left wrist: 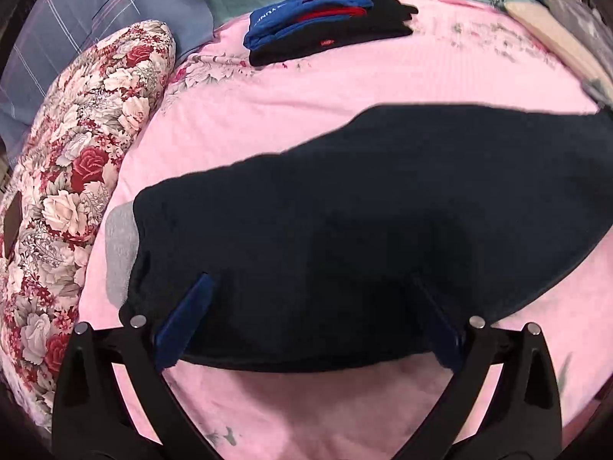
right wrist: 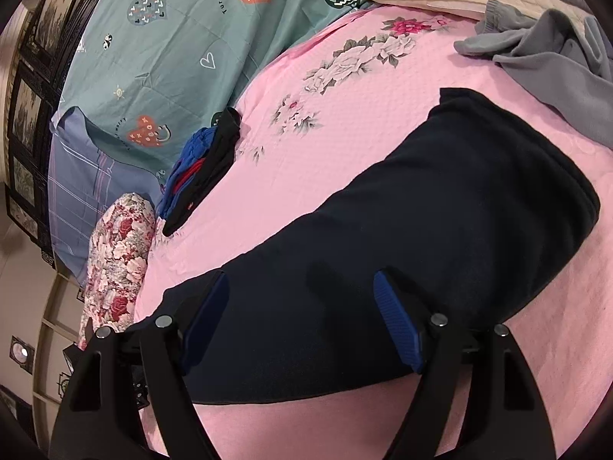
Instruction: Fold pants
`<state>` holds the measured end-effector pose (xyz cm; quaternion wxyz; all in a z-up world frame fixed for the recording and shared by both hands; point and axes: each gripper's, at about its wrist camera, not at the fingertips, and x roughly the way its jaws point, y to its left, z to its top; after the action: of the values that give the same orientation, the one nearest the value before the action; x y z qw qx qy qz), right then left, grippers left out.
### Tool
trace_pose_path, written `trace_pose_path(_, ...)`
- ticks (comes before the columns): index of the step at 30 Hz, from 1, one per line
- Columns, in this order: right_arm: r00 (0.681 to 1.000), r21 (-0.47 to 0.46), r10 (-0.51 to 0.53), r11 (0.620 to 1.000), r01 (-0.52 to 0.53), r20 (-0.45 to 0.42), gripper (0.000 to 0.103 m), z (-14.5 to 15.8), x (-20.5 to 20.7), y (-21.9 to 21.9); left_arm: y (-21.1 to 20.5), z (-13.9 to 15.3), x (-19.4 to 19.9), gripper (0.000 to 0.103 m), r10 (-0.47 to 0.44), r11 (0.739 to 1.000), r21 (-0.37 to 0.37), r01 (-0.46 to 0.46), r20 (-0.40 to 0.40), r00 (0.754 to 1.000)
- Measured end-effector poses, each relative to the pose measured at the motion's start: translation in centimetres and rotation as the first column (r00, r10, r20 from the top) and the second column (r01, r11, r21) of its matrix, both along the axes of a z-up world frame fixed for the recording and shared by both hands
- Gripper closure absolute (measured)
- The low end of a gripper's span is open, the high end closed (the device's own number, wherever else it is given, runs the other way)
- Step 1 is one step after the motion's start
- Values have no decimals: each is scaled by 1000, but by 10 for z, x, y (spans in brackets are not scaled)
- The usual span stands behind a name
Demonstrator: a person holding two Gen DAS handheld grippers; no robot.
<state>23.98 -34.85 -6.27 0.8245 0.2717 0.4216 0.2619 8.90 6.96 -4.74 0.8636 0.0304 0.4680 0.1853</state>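
Dark navy pants (left wrist: 364,211) lie flat on pink bedspread (left wrist: 306,84), already doubled into a long band w/ rounded folded end far right in right wrist view (right wrist: 440,230); near edge runs just ahead of both tools. Left tool (left wrist: 310,306): fingers apart, spread over near edge of fabric, nothing pinched. Right tool (right wrist: 302,314): fingers also wide apart, blue ribbed pad (right wrist: 394,318) visible, hovering above cloth, no grip. Judgement: next fold pending; to do it well, take both layers at the near edge, pinch at matched spots, lift evenly, lay over w/o dragging the lower layer. Both tools angled downward, right one shallower and rolled to one side. Beyond: stack of folded blue/black clothes (left wrist: 325,27) well apart, floral quilt roll (left wrist: 76,172) at left, grey garment (right wrist: 544,50) near far corner.
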Motion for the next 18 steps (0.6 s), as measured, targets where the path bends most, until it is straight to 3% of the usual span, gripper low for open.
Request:
trace_pose_path(3,998,25,-55,998,54,36,25,13,-13,-20,-8,26,5,2,-57,990,-120,73,128,990)
trace_pose_path(6,978,-8,-192,981,194,80,25,27,-34,-56,-28,34,17,2,-125,962,-213,171,211,970)
trace_pose_path(8,955,-10,-286,958,287,76,19,30,-45,-83,-40,29,30,2,-164,944,-249,216,216,963)
trace_pose_path(11,927,-47,-374,926,373,-4,18,22,-48,-109,-65,10,50,2,-236,906,-307,291,203,950)
trace_pose_path(15,921,-59,-378,926,374,-93,18,6,-37,-115,-81,-5,56,2,-278,871,-363,330,187,942)
trace_pose_path(18,918,-82,-382,923,375,-108,19,1,-27,-113,-78,-10,54,2,-277,862,-383,332,194,941)
